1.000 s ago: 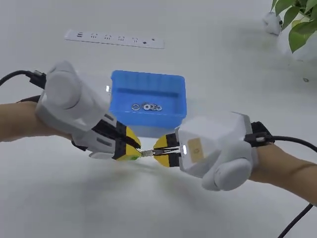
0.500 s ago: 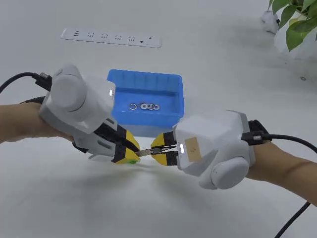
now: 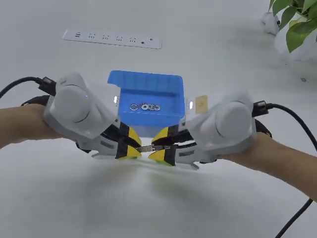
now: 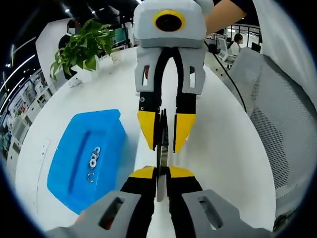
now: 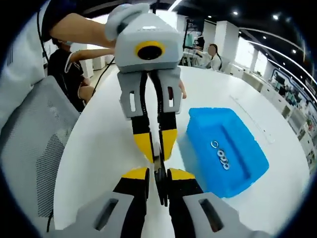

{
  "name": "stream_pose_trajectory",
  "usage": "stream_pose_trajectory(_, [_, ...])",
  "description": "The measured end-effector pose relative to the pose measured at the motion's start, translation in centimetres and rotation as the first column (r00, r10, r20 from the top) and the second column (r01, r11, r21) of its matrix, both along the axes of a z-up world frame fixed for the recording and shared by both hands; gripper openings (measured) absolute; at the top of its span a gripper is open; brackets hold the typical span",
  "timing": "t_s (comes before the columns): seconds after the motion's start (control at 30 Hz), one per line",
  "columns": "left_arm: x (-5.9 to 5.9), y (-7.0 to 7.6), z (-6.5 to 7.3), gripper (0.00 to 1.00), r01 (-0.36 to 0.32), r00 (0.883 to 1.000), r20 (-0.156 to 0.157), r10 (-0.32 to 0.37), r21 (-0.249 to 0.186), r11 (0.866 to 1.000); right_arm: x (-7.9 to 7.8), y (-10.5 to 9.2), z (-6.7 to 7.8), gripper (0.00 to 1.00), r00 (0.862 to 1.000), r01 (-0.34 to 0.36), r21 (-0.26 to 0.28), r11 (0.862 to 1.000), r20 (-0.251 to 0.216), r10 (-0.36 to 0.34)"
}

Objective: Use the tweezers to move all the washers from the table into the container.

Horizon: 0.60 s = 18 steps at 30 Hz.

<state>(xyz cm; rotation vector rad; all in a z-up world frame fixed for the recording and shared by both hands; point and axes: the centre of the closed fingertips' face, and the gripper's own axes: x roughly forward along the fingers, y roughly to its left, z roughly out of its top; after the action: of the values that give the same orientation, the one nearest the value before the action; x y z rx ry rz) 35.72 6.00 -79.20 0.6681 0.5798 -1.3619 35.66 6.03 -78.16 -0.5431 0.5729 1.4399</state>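
One tweezers [image 3: 146,148], left gripper [image 3: 132,147] and right gripper [image 3: 159,147] both pinching it. One blue container [image 3: 171,82] just behind, roughly five washers [image 3: 144,106] inside, open table [image 3: 148,208] around.

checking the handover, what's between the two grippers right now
The tweezers bridge the gap, with the left gripper and right gripper both shut on them, in front of the blue container. Clear in the head view and both gripper views.
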Motion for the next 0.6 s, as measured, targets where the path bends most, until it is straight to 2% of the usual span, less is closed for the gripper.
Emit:
stream_pose_trajectory(0.03, [-0.2,0.0,-0.1,0.11,0.012,1.0,-0.001,-0.012,0.005,1.0,0.0,0.0,0.0,0.12,0.999,0.018,0.007,1.0,-0.028,-0.018])
stream_pose_trajectory(0.07, [-0.2,0.0,-0.2,0.11,0.021,1.0,0.014,-0.021,0.015,1.0,0.1,0.1,0.2,0.11,0.998,0.037,0.023,0.999,-0.058,-0.035])
stream_pose_trajectory(0.1, [-0.3,0.0,-0.3,0.11,0.022,1.0,0.01,-0.022,0.019,1.0,-0.1,0.2,0.2,0.11,0.989,0.067,0.036,0.997,-0.132,-0.062])
stream_pose_trajectory(0.13, [-0.4,0.0,-0.3,0.11,0.028,1.0,0.01,-0.028,0.023,0.999,-0.2,0.2,0.2,0.11,0.981,0.09,0.039,0.995,-0.176,-0.082])
stream_pose_trajectory(0.23, [-0.4,-0.1,-0.3,0.11,0.029,1.0,0.011,-0.029,0.026,0.999,0.0,-0.1,-0.2,0.1,0.985,0.08,0.018,0.997,-0.156,-0.076])
stream_pose_trajectory(0.33, [-0.6,-0.1,-0.5,0.11,0.033,0.999,0.003,-0.033,0.041,0.999,-0.4,-0.1,-0.6,0.1,0.994,0.029,-0.002,1.0,-0.11,-0.029])
stream_pose_trajectory(0.37, [-0.6,-0.1,-0.5,0.11,0.024,1.0,-0.013,-0.024,0.042,0.999,-0.4,-0.2,-0.7,0.1,0.998,-0.004,-0.011,1.0,-0.069,0.003])
stream_pose_trajectory(0.4, [-0.5,0.0,-0.4,0.11,0.012,1.0,-0.024,-0.012,0.036,0.999,-0.5,-0.3,-0.9,0.1,0.998,-0.058,-0.03,0.998,0.0,0.058])
stream_pose_trajectory(0.43, [-0.5,-0.1,-0.3,0.1,-0.008,0.999,-0.048,0.009,0.024,1.0,-0.6,-0.3,-1.1,0.1,0.994,-0.1,-0.047,0.994,0.05,0.102])
stream_pose_trajectory(0.47, [-0.7,-0.1,-0.2,0.1,-0.03,0.995,-0.09,0.03,0.011,1.0,-0.9,-0.4,-1.4,0.09,0.985,-0.14,-0.072,0.987,0.092,0.147])
stream_pose_trajectory(0.5, [-0.5,0.1,0.0,0.1,-0.01,0.998,-0.068,0.011,0.017,1.0,-0.8,-0.3,-1.3,0.09,0.979,-0.156,-0.071,0.985,0.12,0.163])
stream_pose_trajectory(0.53, [-0.5,0.0,0.0,0.1,-0.013,0.997,-0.079,0.014,0.014,1.0,-0.7,-0.3,-1.3,0.09,0.975,-0.163,-0.071,0.984,0.139,0.172])
stream_pose_trajectory(0.57, [-0.8,0.0,0.0,0.1,-0.052,0.989,-0.14,0.052,0.005,0.999,-0.9,-0.3,-1.3,0.09,0.973,-0.173,-0.074,0.982,0.139,0.182])
stream_pose_trajectory(0.6, [-0.6,0.0,0.0,0.1,-0.042,0.991,-0.126,0.043,0.004,0.999,-0.7,-0.3,-1.3,0.09,0.963,-0.193,-0.081,0.978,0.173,0.205])
